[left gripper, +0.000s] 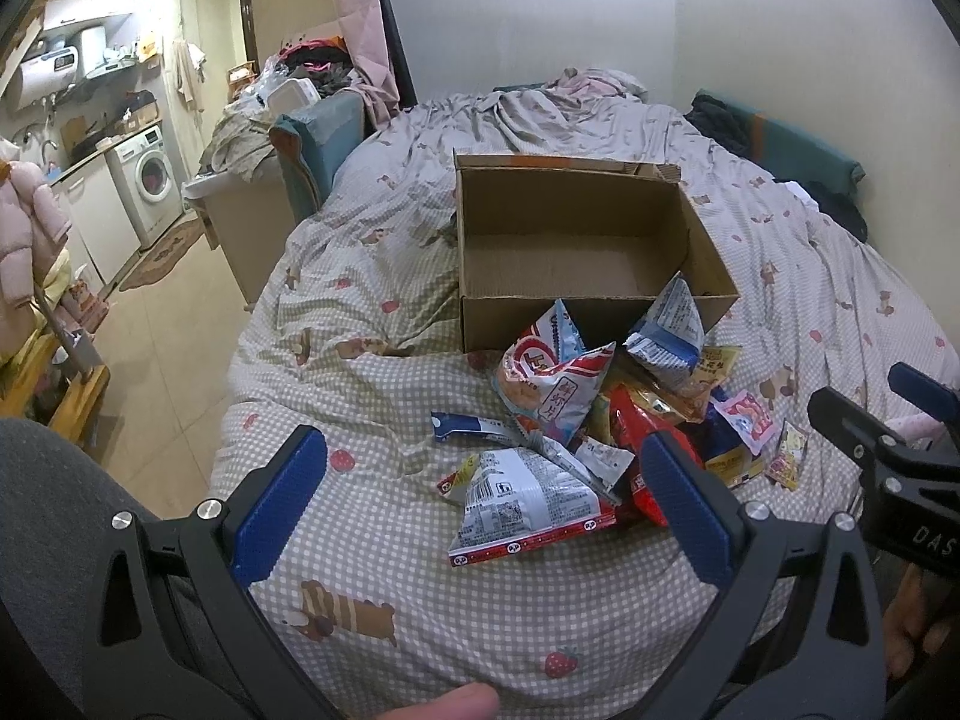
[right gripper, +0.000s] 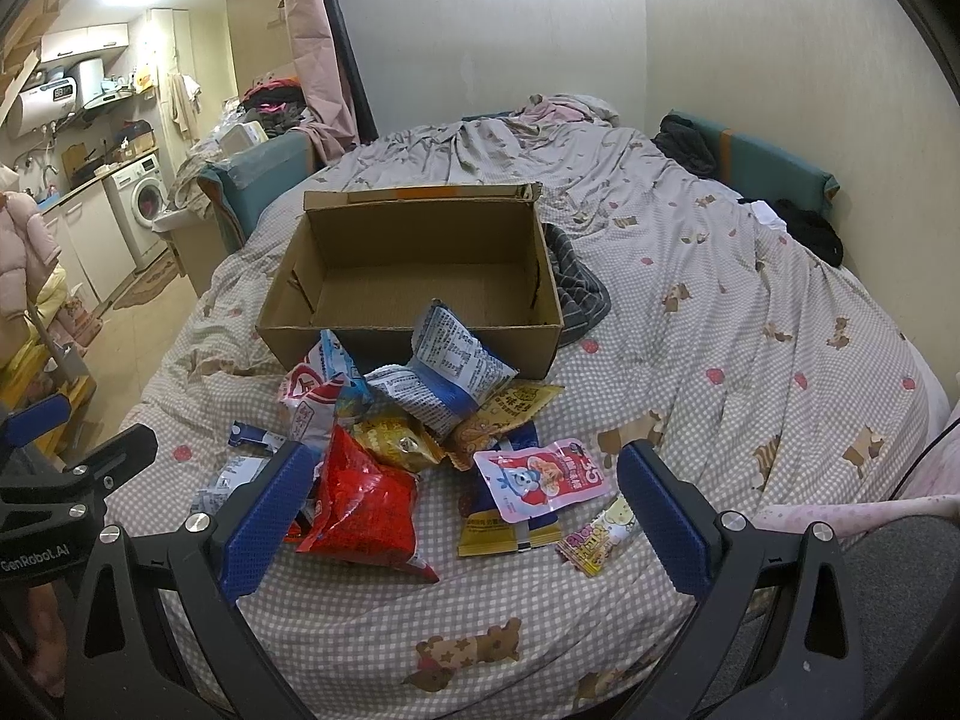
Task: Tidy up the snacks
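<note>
A small lit room with plain pale walls (right gripper: 750, 30). A bed (right gripper: 750, 312) with a gingham cover printed with bears and strawberries fills the middle. To the left, a tiled floor (left gripper: 162, 354) leads to a kitchen corner with a white washing machine (left gripper: 150, 180), white cabinets (left gripper: 99, 228) and a wall water heater (left gripper: 51, 69). A pink curtain (right gripper: 315, 48) hangs behind
</note>
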Demonstrator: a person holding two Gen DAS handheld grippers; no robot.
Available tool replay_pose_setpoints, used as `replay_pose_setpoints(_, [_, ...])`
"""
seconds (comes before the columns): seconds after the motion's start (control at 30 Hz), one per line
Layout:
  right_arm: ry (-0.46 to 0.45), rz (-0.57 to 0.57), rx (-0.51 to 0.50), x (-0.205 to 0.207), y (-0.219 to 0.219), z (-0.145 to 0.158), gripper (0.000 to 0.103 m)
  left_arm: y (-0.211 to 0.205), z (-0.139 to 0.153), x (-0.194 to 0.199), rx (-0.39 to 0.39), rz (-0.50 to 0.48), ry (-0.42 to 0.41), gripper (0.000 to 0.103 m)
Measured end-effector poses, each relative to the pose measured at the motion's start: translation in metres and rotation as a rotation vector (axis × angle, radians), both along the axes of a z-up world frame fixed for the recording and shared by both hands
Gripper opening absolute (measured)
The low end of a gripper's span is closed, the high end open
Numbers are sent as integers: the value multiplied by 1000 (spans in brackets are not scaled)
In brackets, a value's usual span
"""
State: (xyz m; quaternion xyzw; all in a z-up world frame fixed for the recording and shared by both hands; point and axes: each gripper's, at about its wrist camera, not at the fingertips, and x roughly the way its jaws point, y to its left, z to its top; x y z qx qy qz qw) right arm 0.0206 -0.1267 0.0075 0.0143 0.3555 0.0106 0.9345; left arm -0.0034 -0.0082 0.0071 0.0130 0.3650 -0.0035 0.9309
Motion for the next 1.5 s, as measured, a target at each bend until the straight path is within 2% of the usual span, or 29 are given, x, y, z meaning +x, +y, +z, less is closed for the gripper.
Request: replay_pose_setpoints(1.5, [4,0,10,3,1,-1,103,3,-2,0,-3,7,0,103])
